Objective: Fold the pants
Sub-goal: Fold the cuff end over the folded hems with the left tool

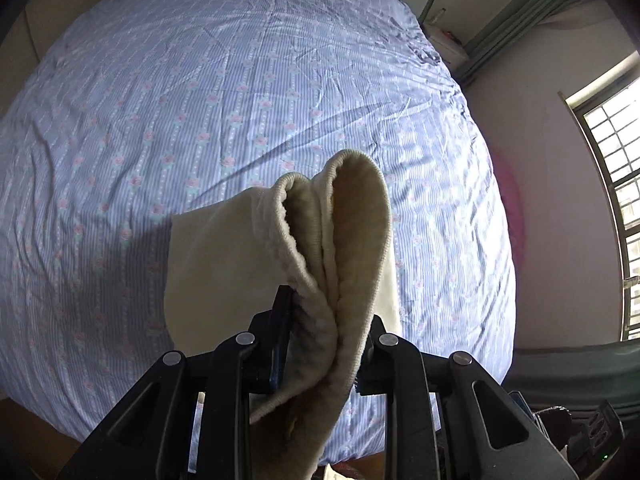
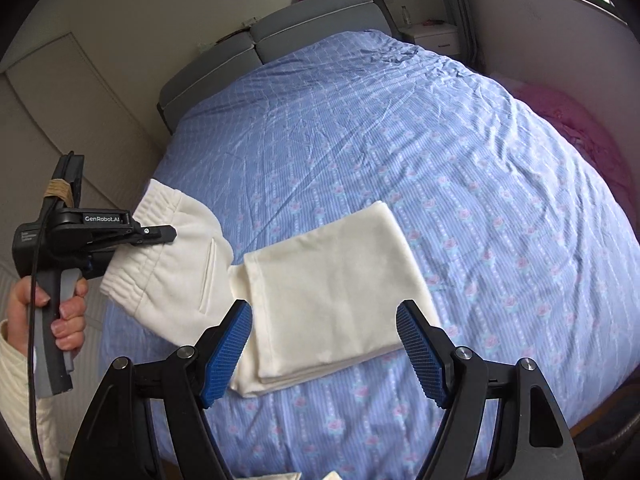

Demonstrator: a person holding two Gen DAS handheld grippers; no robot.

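Observation:
Cream pants [image 2: 332,292] lie partly folded on the blue bed [image 2: 400,140], the legs doubled into a flat rectangle. The waistband end [image 2: 160,248] is lifted off the bed at the left. My left gripper [image 1: 326,320] is shut on the bunched waistband [image 1: 344,220], which stands up between its fingers; it also shows in the right wrist view [image 2: 168,234]. My right gripper [image 2: 324,344] is open and empty, hovering just above the near edge of the folded legs.
A grey headboard [image 2: 280,36] and a white nightstand [image 2: 432,36] stand at the far end. A pink cloth [image 2: 580,132] lies along the bed's right side. A window [image 1: 616,200] is on the right wall.

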